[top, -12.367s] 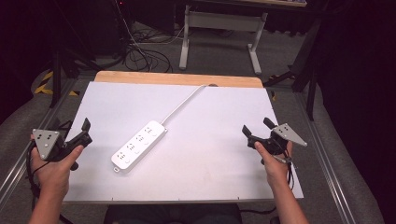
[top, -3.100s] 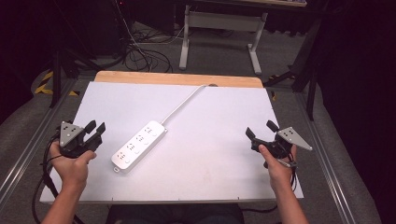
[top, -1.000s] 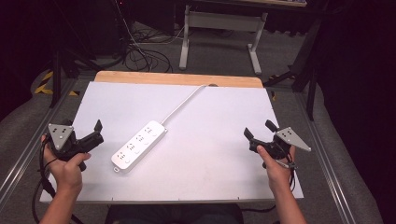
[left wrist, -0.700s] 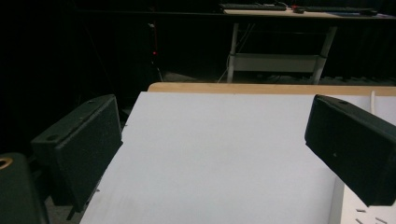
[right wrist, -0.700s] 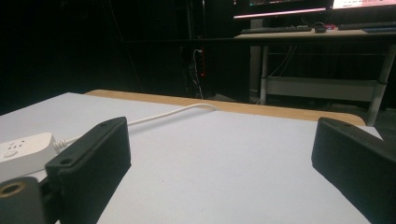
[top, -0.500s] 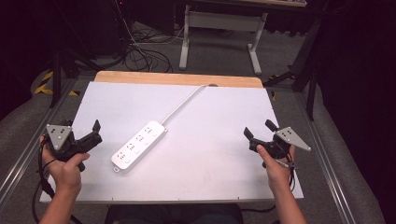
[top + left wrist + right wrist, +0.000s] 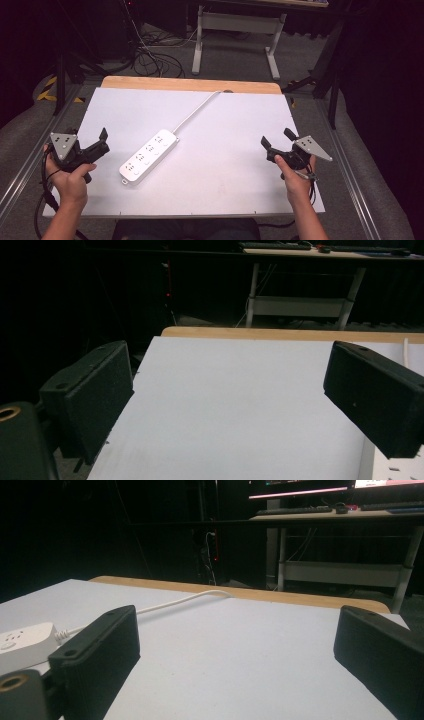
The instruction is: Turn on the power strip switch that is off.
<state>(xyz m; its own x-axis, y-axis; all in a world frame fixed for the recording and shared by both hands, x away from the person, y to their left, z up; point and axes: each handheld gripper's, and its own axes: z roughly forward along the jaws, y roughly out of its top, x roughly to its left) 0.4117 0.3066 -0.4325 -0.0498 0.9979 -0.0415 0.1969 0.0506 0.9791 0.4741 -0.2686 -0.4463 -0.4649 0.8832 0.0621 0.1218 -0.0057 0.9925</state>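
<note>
A person's hands hold two claws over a white bench (image 7: 240,150). The left claw (image 7: 102,142), jaws spread wide and empty, hovers near the left edge, close beside a white power strip (image 7: 149,155) lying diagonally at the bench's middle-left, its cord (image 7: 197,111) running to the far edge. The right claw (image 7: 276,142), also wide and empty, sits well apart at the right.

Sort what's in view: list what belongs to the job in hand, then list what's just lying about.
Belongs to the job:
- power strip with its white cord
- left tongs, open, beside the strip
- right tongs, open

Just lying about:
- desk frame beyond the table
- floor cables
</note>
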